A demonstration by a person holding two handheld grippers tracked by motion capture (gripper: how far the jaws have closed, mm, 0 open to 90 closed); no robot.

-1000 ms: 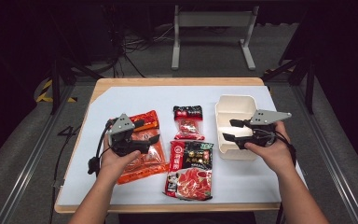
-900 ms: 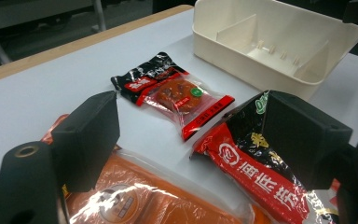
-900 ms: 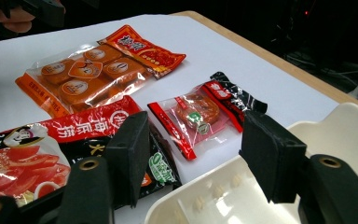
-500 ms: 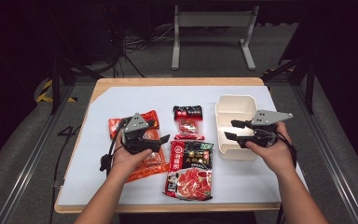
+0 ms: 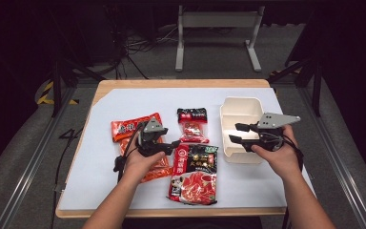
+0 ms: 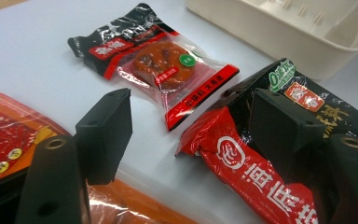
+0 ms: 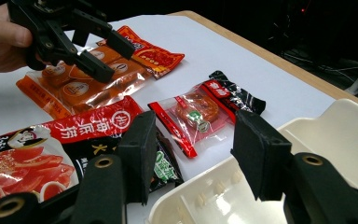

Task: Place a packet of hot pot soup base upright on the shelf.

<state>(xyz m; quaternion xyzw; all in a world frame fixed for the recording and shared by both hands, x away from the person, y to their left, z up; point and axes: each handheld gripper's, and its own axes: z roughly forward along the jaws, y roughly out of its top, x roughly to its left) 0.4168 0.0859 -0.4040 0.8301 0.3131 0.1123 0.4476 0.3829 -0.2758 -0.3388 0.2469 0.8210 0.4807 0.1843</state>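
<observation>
Your left hand (image 5: 140, 162) hid much of the orange packet (image 5: 155, 169). In the left gripper view, the cream tray (image 6: 279, 28) and the large red-and-black packet (image 6: 256, 182) ran off the edges. The packets' small print stayed unreadable.

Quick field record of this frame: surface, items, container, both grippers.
surface: white sheet on a wooden table
items: orange sauce packet; small black-red packet; large red-black hotpot packet
container: cream divided tray, compartments look empty
left gripper: open, just been closing; the hotpot packet's top corner lies by one of its fingers, no grip visible
right gripper: open at the tray's near rim, holding nothing
</observation>
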